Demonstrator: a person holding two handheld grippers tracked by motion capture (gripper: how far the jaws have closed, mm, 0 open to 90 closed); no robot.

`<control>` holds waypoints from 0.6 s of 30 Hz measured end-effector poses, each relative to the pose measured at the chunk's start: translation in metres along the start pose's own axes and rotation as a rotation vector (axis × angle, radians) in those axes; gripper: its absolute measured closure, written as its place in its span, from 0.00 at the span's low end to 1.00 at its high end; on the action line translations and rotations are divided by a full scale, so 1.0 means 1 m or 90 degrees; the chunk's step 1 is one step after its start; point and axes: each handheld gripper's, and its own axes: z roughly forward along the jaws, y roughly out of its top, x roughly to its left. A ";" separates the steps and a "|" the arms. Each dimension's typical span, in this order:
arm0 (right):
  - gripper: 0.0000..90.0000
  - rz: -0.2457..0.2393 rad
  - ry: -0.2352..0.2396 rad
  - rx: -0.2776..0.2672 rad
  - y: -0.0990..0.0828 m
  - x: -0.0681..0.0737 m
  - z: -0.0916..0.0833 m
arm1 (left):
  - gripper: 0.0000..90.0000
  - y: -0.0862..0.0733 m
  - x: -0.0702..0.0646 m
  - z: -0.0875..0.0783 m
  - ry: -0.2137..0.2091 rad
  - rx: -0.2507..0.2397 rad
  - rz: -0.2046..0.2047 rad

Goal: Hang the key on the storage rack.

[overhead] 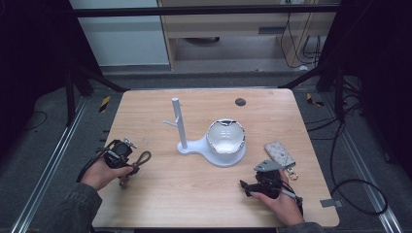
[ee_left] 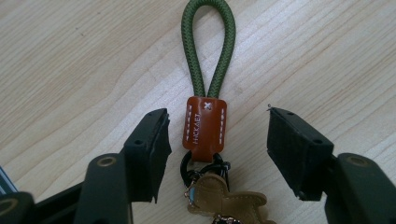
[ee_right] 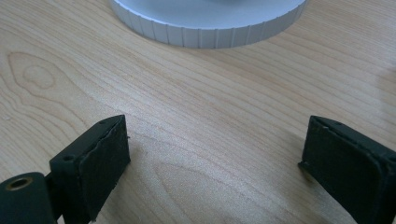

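My left gripper (ee_left: 217, 144) is half open around the keychain (ee_left: 205, 126) on the table (overhead: 204, 189), not squeezing yet, and its green loop (ee_left: 208, 46) points straight away from me.

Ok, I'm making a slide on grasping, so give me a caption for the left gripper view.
Left gripper with jaws either side of a keyring's brown leather tab, not touching it.
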 end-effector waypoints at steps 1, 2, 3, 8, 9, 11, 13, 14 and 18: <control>0.08 0.000 0.000 0.000 0.000 0.000 0.000 | 0.45 0.001 0.001 0.001 0.001 0.006 0.003; 0.08 0.000 0.000 0.000 0.000 0.000 0.000 | 0.46 0.002 0.002 0.003 -0.002 0.012 0.003; 0.08 0.000 0.000 0.000 0.000 0.000 0.000 | 0.48 0.003 0.003 0.005 -0.005 0.017 0.003; 0.08 0.000 0.000 -0.001 0.000 0.000 0.000 | 0.55 0.005 0.006 0.009 -0.004 0.036 0.007; 0.08 -0.001 0.000 0.000 0.000 0.000 0.000 | 0.57 0.005 0.007 0.010 -0.006 0.039 0.007; 0.08 0.000 0.001 -0.001 0.000 0.000 0.000 | 0.59 0.004 0.007 0.012 -0.012 0.044 0.006; 0.08 0.001 0.001 -0.001 -0.001 0.000 0.000 | 0.63 0.004 0.008 0.013 -0.014 0.047 0.007; 0.08 0.001 0.001 -0.001 -0.001 0.000 0.000 | 0.63 0.004 0.008 0.014 -0.016 0.050 0.009; 0.08 0.001 0.001 -0.001 -0.001 0.000 0.000 | 0.66 0.003 0.009 0.014 -0.016 0.051 0.010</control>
